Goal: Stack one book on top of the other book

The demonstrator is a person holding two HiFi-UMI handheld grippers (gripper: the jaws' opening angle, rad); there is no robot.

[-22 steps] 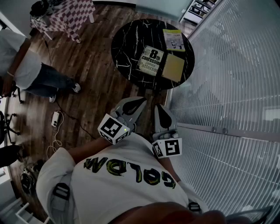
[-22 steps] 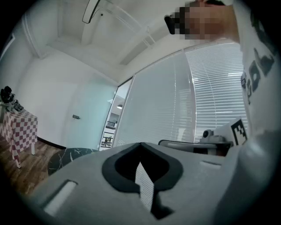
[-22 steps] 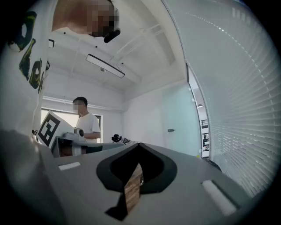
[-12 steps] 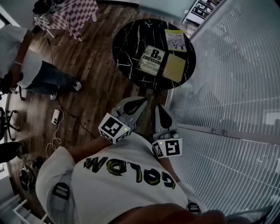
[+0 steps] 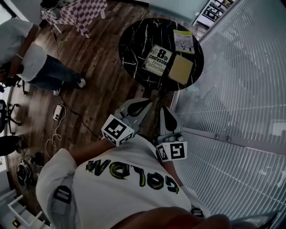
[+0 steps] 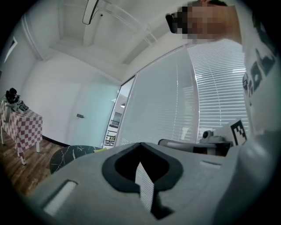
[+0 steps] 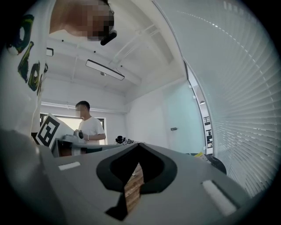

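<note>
The bystander (image 5: 30, 62) is cut off by the left edge, the checkered table (image 5: 82, 11) by the top; print on the yellow book (image 5: 183, 41) is too small to read.

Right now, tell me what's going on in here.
A person stands short of a round black table, holding the left gripper and the right gripper close to the chest, both shut and empty. Three books lie flat on the table, none stacked: a white book, a tan book and a yellow book. Nothing has been picked up yet.
</note>
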